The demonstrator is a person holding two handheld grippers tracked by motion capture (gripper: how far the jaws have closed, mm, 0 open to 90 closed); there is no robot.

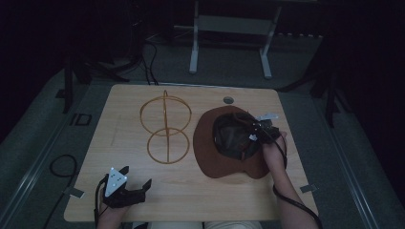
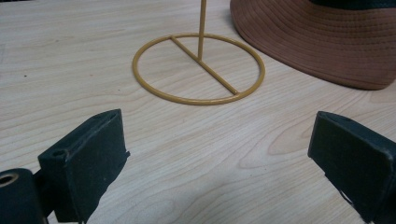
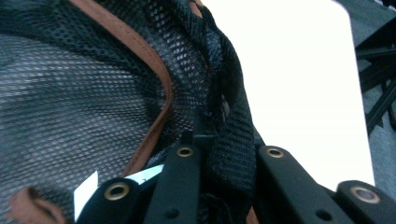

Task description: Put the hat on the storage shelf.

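A wooden desk seen from above in dim light. At centre right lies a brown hat, upside down, its dark mesh lining facing up. The right claw reaches into the hat and is closed on a fold of the lining. Left of the hat stands a yellow wire stand. At lower left the left claw rests wide open, holding nothing.

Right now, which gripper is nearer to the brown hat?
Right. The right gripper is shut on the hat, gripping its mesh lining. The left gripper sits open near the table's front edge, apart from it.
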